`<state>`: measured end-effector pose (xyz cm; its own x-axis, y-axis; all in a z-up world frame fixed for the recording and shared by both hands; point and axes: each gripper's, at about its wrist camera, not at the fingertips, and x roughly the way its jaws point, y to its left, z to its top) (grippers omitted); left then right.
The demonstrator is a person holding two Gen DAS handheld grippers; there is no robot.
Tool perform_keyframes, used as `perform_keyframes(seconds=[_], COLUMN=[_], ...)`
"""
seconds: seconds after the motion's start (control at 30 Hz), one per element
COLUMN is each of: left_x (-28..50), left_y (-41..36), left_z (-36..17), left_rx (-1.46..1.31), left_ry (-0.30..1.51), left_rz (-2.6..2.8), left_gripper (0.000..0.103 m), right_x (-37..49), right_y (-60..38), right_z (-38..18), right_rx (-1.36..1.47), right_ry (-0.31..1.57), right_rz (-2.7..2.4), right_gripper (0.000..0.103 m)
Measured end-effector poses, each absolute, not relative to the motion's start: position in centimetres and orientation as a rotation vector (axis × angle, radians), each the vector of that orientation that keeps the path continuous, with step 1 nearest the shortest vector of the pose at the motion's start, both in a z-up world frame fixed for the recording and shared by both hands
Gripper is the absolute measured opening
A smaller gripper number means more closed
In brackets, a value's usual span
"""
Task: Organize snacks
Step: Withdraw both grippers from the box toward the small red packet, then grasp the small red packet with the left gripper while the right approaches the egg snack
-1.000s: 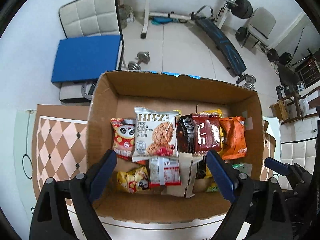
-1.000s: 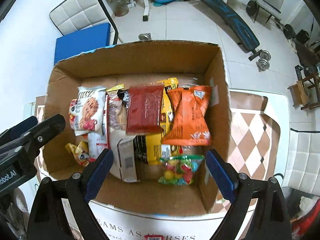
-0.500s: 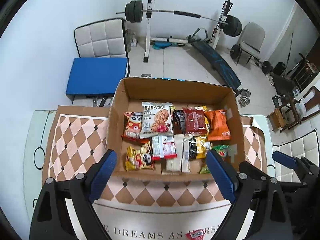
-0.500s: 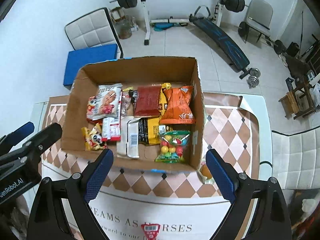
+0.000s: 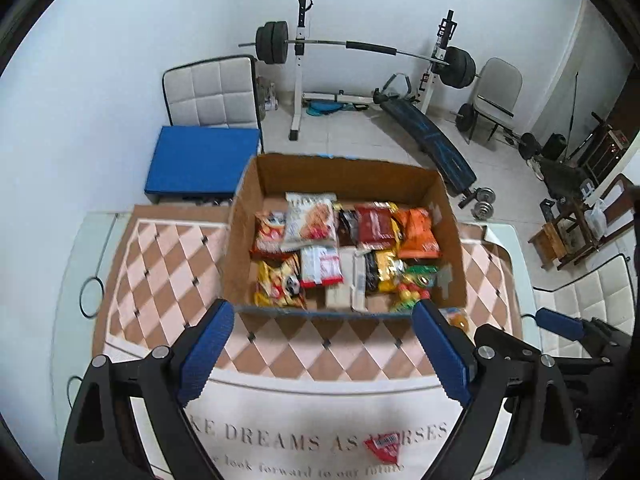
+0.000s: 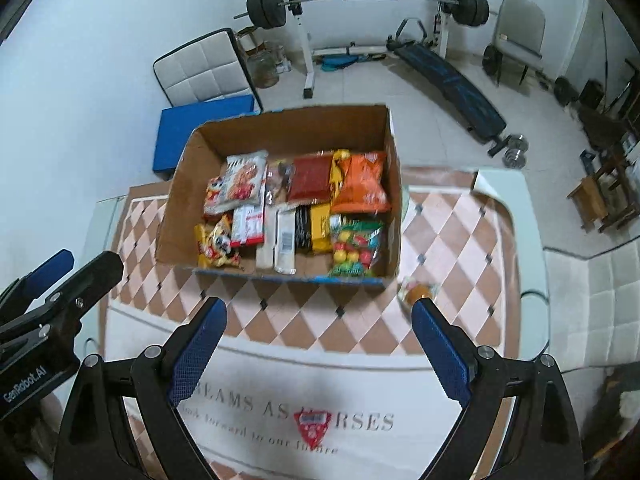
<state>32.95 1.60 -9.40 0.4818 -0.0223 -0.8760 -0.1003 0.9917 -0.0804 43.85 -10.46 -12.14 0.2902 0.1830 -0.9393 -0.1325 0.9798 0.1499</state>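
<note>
Both grippers point(image 5: 324, 314) point(image 6: 319, 312) wide, empty, near box point(image 6: 276, 276) front edge.

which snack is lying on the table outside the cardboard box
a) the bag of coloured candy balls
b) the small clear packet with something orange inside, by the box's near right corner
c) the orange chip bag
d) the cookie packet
b: the small clear packet lies on the checkered tablecloth just off the cardboard box at its near right corner, while the orange chip bag, cookie packet and candy-ball bag all sit inside the box.
</note>
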Motion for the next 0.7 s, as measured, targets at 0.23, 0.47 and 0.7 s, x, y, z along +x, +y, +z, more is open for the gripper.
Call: perform_keyframes(seconds=[0.23,0.47,0.7], left_x=[28.6,24.9,24.4], left_y=[-0.3,-4.0,-7.9], left_z=[-16.9,-27.8,-34.0], left_rx=[-0.236,-0.424,-0.455], left_ry=[1.285,1.579,1.702], left_rz=[-0.011,-0.08,-0.086], left_gripper=[0.091,0.091,0.085], right_x=[39.3,34.5,33.6], right_y=[-15.7,-21.2,-24.9], right_z=[-17.3,-25.4,-28.6], right_rx=[0.143,0.243,0.284], right_ry=[1.393,1.571,1.606], right_rz=[0.174,0.095,0.043], right_gripper=[0.096,0.096,0.096])
